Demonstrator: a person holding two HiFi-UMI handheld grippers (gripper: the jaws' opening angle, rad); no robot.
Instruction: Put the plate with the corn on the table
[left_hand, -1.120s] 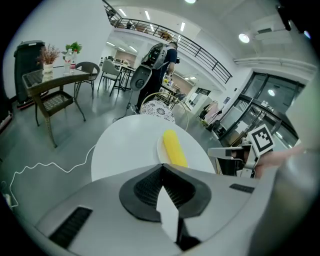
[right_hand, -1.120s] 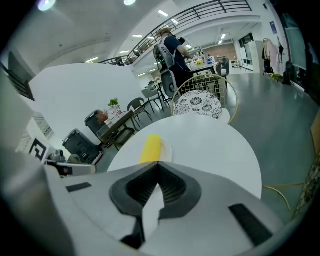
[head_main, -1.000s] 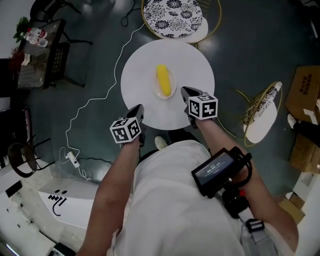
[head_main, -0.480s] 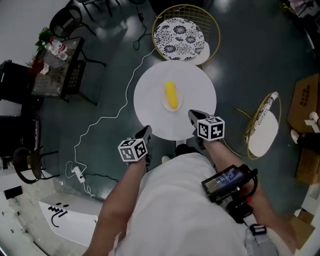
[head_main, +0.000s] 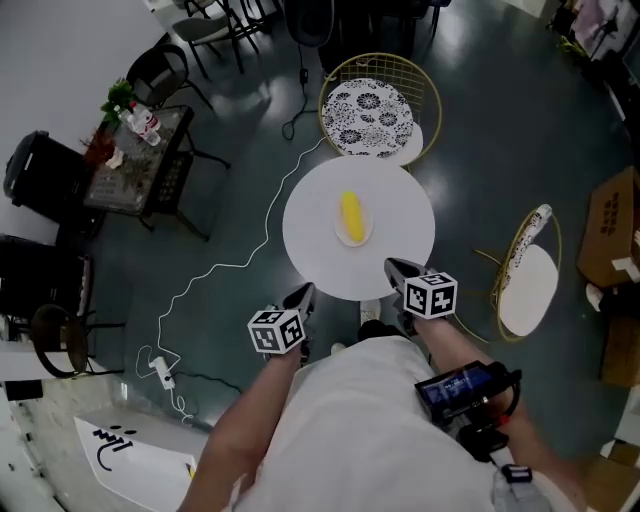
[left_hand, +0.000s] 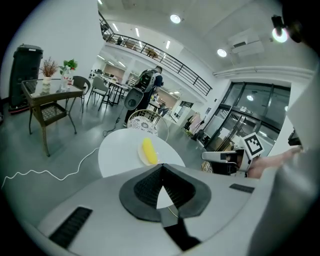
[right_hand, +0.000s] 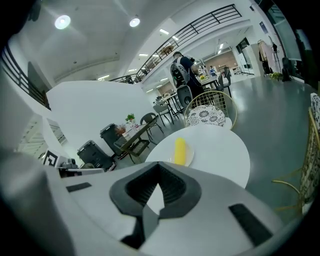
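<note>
Near rim of table (head_main: 310, 235) hidden behind right gripper (head_main: 396, 268); cardboard box (head_main: 612, 228) cut off right (side table (head_main: 135, 178) clutter too small).

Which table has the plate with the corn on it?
The round white table, with the plate and corn near its middle. The dark square table at left carries a plant, no plate.

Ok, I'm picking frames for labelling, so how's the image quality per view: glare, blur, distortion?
Head view: dim and bluish, yet the corn and white table read sharp. Left gripper view: strong fisheye bend, black corners, a bright ceiling light flaring. Right gripper view: same bend and dark corners; corn clear.
</note>
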